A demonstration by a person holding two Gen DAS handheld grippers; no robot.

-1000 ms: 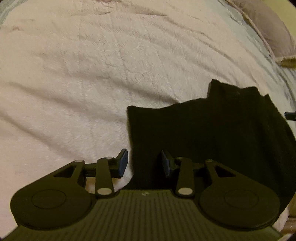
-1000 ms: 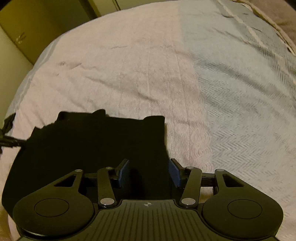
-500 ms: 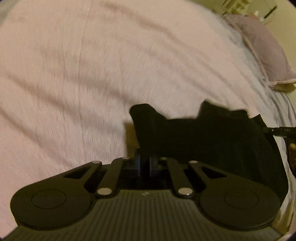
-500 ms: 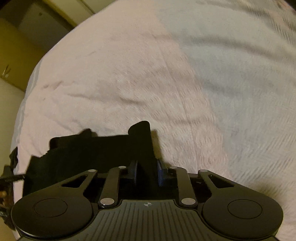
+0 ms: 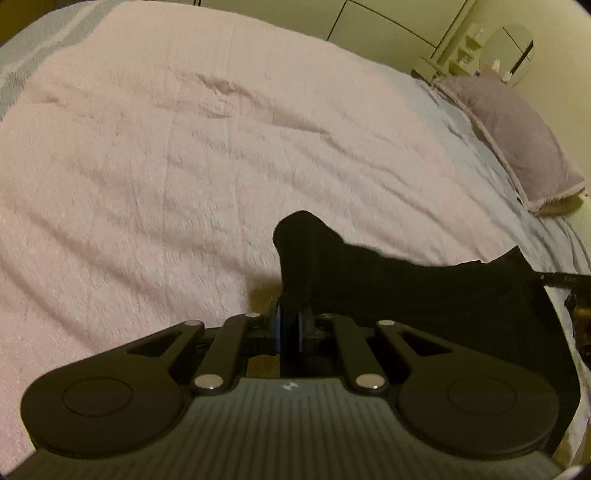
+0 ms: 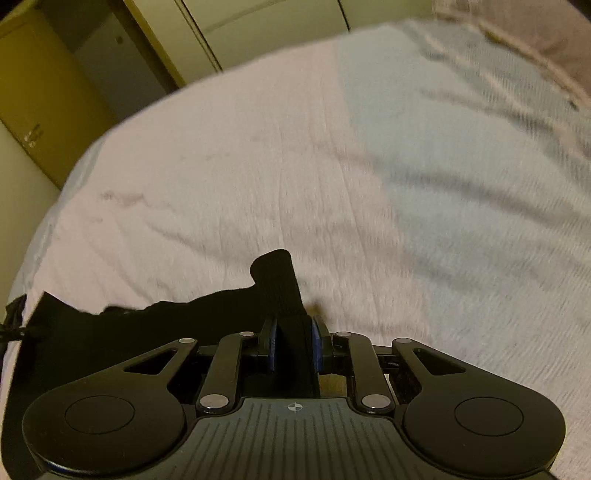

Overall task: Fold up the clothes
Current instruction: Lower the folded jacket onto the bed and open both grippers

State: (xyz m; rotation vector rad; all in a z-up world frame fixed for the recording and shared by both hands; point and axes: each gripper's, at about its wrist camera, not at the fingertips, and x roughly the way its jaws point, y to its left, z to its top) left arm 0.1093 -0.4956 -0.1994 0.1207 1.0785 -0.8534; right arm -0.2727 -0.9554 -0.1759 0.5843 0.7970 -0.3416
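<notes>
Black matte two-finger left gripper (image 5: 289, 325) clamped on a corner of the black soft knit garment (image 5: 424, 291); blue pads (image 5: 277, 326) pinching the cloth, a rounded nub of fabric poking up past the fingertips. Black matte two-finger right gripper (image 6: 294, 341) likewise closed on the opposite corner of the same black garment (image 6: 140, 325), blue pads (image 6: 272, 347) pressed on a thicker bunched fold, with a blunt, ribbed-looking tab sticking up between them. Jaws a bit wider apart here than on the left, gap filled by cloth.

Garment stretched between both claws, upper edge uneven and sagging, lower part draped over the near edge of the pale pink fluffy terry blanket (image 5: 166, 177). Blanket surface nubby, with shallow wrinkles and long soft creases. Pale blue-grey woven bedspread (image 6: 480, 177) beside the pink one, herringbone-like weave, blurred on the far side. Mauve plush pillow (image 5: 517, 136) with a corded edge lying at the far right corner of the bed in the left view. Cream flat-panel wardrobe doors (image 6: 266, 22) behind the bed; brownish door (image 6: 40, 92) at left, details too dim to read. Tip of the other tool barely showing at the frame edge in each view.
</notes>
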